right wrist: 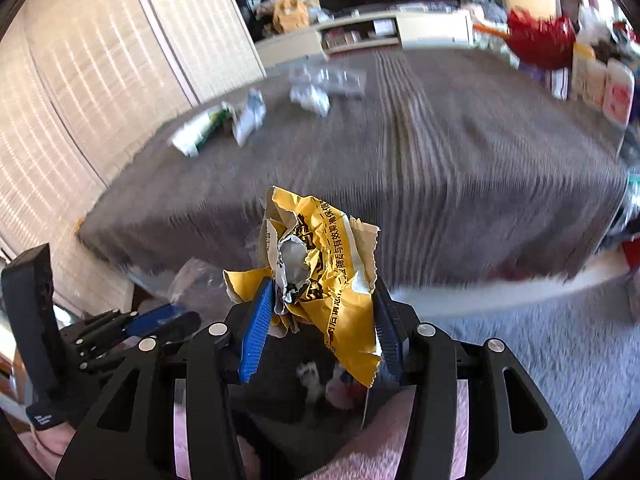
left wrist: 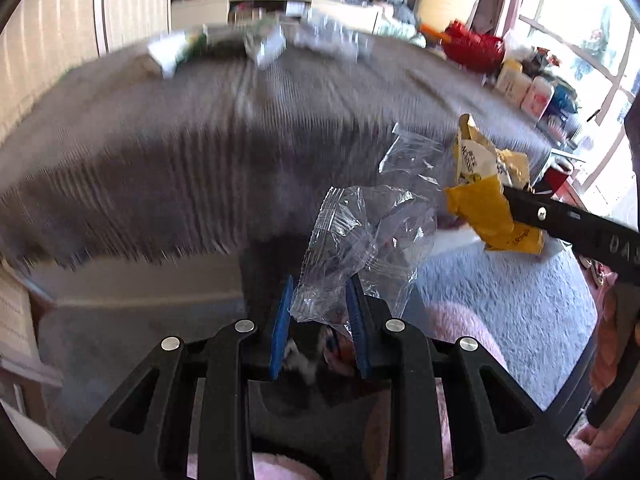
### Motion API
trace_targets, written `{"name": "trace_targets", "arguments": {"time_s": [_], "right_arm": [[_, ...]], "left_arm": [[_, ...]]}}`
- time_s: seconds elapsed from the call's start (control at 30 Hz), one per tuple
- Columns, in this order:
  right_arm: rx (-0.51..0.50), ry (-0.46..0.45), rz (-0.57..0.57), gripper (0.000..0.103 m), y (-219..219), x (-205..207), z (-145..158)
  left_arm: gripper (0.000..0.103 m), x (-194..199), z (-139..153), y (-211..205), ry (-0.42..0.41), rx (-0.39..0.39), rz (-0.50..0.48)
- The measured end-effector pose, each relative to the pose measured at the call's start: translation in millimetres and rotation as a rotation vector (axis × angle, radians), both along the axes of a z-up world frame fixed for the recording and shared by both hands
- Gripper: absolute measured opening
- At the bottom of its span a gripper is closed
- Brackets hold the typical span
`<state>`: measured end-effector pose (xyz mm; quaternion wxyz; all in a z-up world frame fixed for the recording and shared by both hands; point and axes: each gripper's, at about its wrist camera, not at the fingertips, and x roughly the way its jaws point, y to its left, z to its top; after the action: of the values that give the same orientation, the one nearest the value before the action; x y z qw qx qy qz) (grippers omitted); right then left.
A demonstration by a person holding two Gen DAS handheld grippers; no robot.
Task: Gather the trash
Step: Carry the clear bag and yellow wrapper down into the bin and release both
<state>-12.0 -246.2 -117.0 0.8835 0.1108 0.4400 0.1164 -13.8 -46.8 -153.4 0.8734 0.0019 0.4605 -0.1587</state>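
My left gripper [left wrist: 320,300] is shut on a crumpled clear plastic wrapper [left wrist: 360,236] and holds it in the air in front of the bed. My right gripper [right wrist: 320,300] is shut on a crumpled yellow snack bag [right wrist: 316,264]. That bag also shows in the left wrist view [left wrist: 486,184] at the right, at the tip of the right gripper's black finger. The left gripper shows in the right wrist view [right wrist: 160,316] at the lower left with the clear wrapper [right wrist: 192,280]. More trash lies at the far end of the bed: a white and green wrapper [right wrist: 200,130], a white packet [right wrist: 248,116] and clear plastic [right wrist: 328,84].
A bed with a grey-brown ribbed cover [right wrist: 440,152] fills the middle. Pale wardrobe doors [right wrist: 100,80] stand at the left. A red bag [right wrist: 540,40] and bottles [right wrist: 600,80] stand at the right of the bed. A pale blue rug [right wrist: 540,340] covers the floor.
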Motion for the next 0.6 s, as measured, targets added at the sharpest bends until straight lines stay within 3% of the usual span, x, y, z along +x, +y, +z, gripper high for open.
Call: {"name": "trace_targets", "arguments": {"time_s": [0.27,0.6], "right_arm": [[-0.003,0.122,0.039,0.05,15,-3,-45],[-0.002,0.178,0.065,0.052,25,5,-66]], "left_arm": [[0.025,-6,-48,-5,0.113,0.026,-0.002],[0.026,0,-67,-2,0.173,0.027,0.005]]}}
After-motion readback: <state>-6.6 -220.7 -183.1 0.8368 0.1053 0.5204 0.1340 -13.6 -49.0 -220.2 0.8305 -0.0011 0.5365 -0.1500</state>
